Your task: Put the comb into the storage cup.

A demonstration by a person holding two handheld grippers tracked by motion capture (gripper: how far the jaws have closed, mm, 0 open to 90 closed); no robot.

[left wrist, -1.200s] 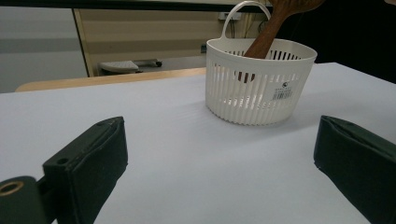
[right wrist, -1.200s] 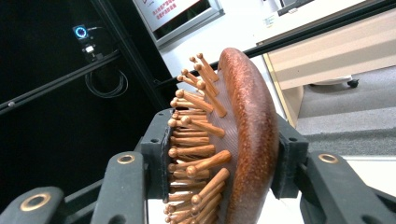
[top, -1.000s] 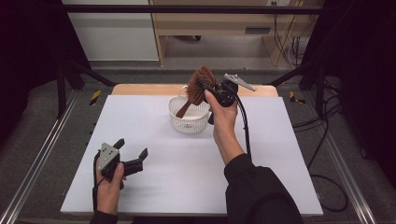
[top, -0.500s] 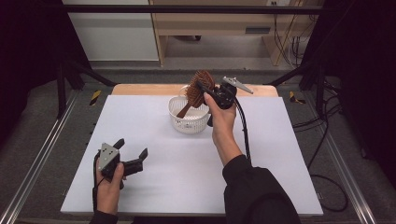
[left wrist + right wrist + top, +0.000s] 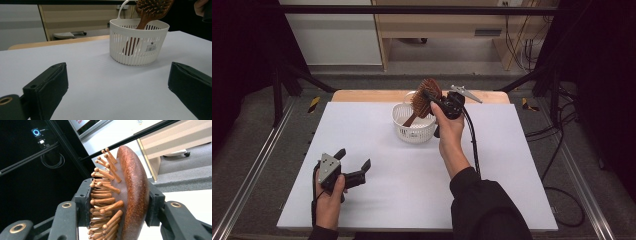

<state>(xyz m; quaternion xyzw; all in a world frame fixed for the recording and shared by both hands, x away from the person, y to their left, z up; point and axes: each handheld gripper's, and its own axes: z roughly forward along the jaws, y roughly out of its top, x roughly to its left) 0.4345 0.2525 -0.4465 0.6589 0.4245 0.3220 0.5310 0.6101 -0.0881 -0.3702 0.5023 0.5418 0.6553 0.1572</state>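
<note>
A brown wooden hairbrush [image 5: 424, 97] stands tilted over a white slatted basket [image 5: 404, 131] at the table's far middle, its handle reaching down inside. My right gripper [image 5: 430, 99] is shut on the brush's head. In the right gripper view one pad presses the bristle pins and the other the smooth back of the hairbrush [image 5: 130, 195]. My left gripper [image 5: 355, 160] rests open near the front left of the white table, nothing between its jaws. The left gripper view looks at the basket [image 5: 137, 48] with the hairbrush [image 5: 147, 11] sticking out of it.
The white table top [image 5: 377, 190] has a wooden strip along its far edge [image 5: 362, 95]. Black frame posts and metal rails run along both sides. A cable [image 5: 472, 145] trails from the right gripper down the forearm.
The right hand has shifted the brush slightly; its head sits a touch lower over the basket. The left gripper has not moved.
</note>
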